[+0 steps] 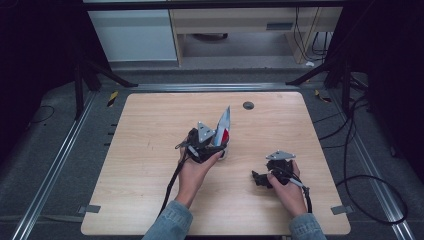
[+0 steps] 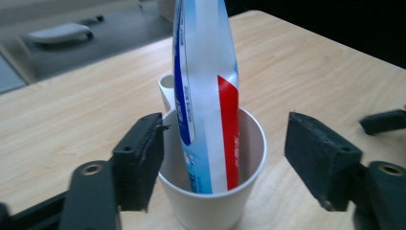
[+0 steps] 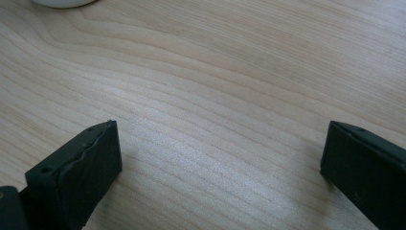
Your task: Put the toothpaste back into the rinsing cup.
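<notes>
Light-blue denim sleeves (image 1: 172, 220) at both forearms, cuffs ending at the wrists. Matte black two-jaw left gripper (image 2: 222, 153) and right gripper (image 3: 220, 167), each with thick rectangular pads, screw holes in the jaw arms. Grey three-cornered top plates (image 1: 205, 132); black trailing cables (image 1: 172, 182).

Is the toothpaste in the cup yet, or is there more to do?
Looks done: the toothpaste tube stands inside the white cup, leaning on its rim. In hand: nothing; the left gripper is open around the cup, the right gripper open over the bare table. Probably left: pulling the left gripper away.
</notes>
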A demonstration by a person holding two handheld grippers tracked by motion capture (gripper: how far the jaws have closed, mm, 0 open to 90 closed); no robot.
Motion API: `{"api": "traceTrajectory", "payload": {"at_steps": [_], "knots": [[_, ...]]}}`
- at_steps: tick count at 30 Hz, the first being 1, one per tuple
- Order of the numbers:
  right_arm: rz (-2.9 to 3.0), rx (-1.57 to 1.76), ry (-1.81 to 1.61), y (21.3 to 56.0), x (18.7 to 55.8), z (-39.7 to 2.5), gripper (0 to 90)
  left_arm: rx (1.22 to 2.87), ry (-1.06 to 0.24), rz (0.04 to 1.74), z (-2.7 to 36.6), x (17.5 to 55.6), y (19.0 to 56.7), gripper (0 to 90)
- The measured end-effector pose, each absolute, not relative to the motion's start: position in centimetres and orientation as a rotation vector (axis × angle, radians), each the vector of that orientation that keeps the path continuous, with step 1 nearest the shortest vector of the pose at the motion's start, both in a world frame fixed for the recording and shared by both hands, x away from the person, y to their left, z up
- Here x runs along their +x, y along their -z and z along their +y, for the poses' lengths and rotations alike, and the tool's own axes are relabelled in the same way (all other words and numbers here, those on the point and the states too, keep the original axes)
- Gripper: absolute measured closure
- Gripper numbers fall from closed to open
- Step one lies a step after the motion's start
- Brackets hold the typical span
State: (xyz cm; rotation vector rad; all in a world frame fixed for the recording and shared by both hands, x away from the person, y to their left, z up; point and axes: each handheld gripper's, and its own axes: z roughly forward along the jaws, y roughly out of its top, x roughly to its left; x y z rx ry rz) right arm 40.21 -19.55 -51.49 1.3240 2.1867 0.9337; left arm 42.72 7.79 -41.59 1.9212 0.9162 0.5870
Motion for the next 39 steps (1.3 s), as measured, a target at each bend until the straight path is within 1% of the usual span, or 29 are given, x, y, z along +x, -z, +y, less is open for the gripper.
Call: {"api": "traceTrajectory", "payload": {"at_steps": [3, 6, 9, 12, 14, 20, 24, 29, 39], "knots": [[2.187, 1.325, -0.933, 51.5, 40.2, -19.5, 0.6, 1.909, -0.538, 0.927, 8.8, 42.5, 41.0, 24.1], [2.187, 1.323, -0.933, 51.5, 40.2, -19.6, 0.5, 1.942, -0.506, 0.927, 9.8, 42.4, 40.7, 17.8], [2.187, 1.325, -0.933, 51.5, 40.2, -19.5, 0.5, 1.997, -0.509, 0.936, 11.3, 42.1, 40.5, 13.9], [2.187, 1.323, -0.933, 51.5, 40.2, -19.6, 0.5, 2.013, -0.495, 0.952, 12.8, 42.0, 40.4, 10.0], [2.187, 1.324, -0.933, 51.5, 40.2, -19.5, 0.5, 2.037, -0.51, 0.961, 13.9, 41.8, 40.5, 8.6], [2.186, 1.325, -0.934, 51.5, 40.2, -19.5, 0.5, 2.069, -0.557, 1.018, 17.2, 41.4, 41.4, 6.8], [2.186, 1.324, -0.934, 51.5, 40.2, -19.5, 0.6, 2.1, -0.58, 1.047, 18.7, 41.2, 42.2, 6.1], [2.186, 1.327, -0.936, 51.5, 40.2, -19.5, 0.5, 2.119, -0.601, 1.073, 20.1, 40.9, 43.4, 5.6], [2.186, 1.324, -0.933, 51.5, 40.2, -19.5, 0.5, 2.18, -0.593, 1.145, 22.5, 41.0, 46.0, 4.7]]}}
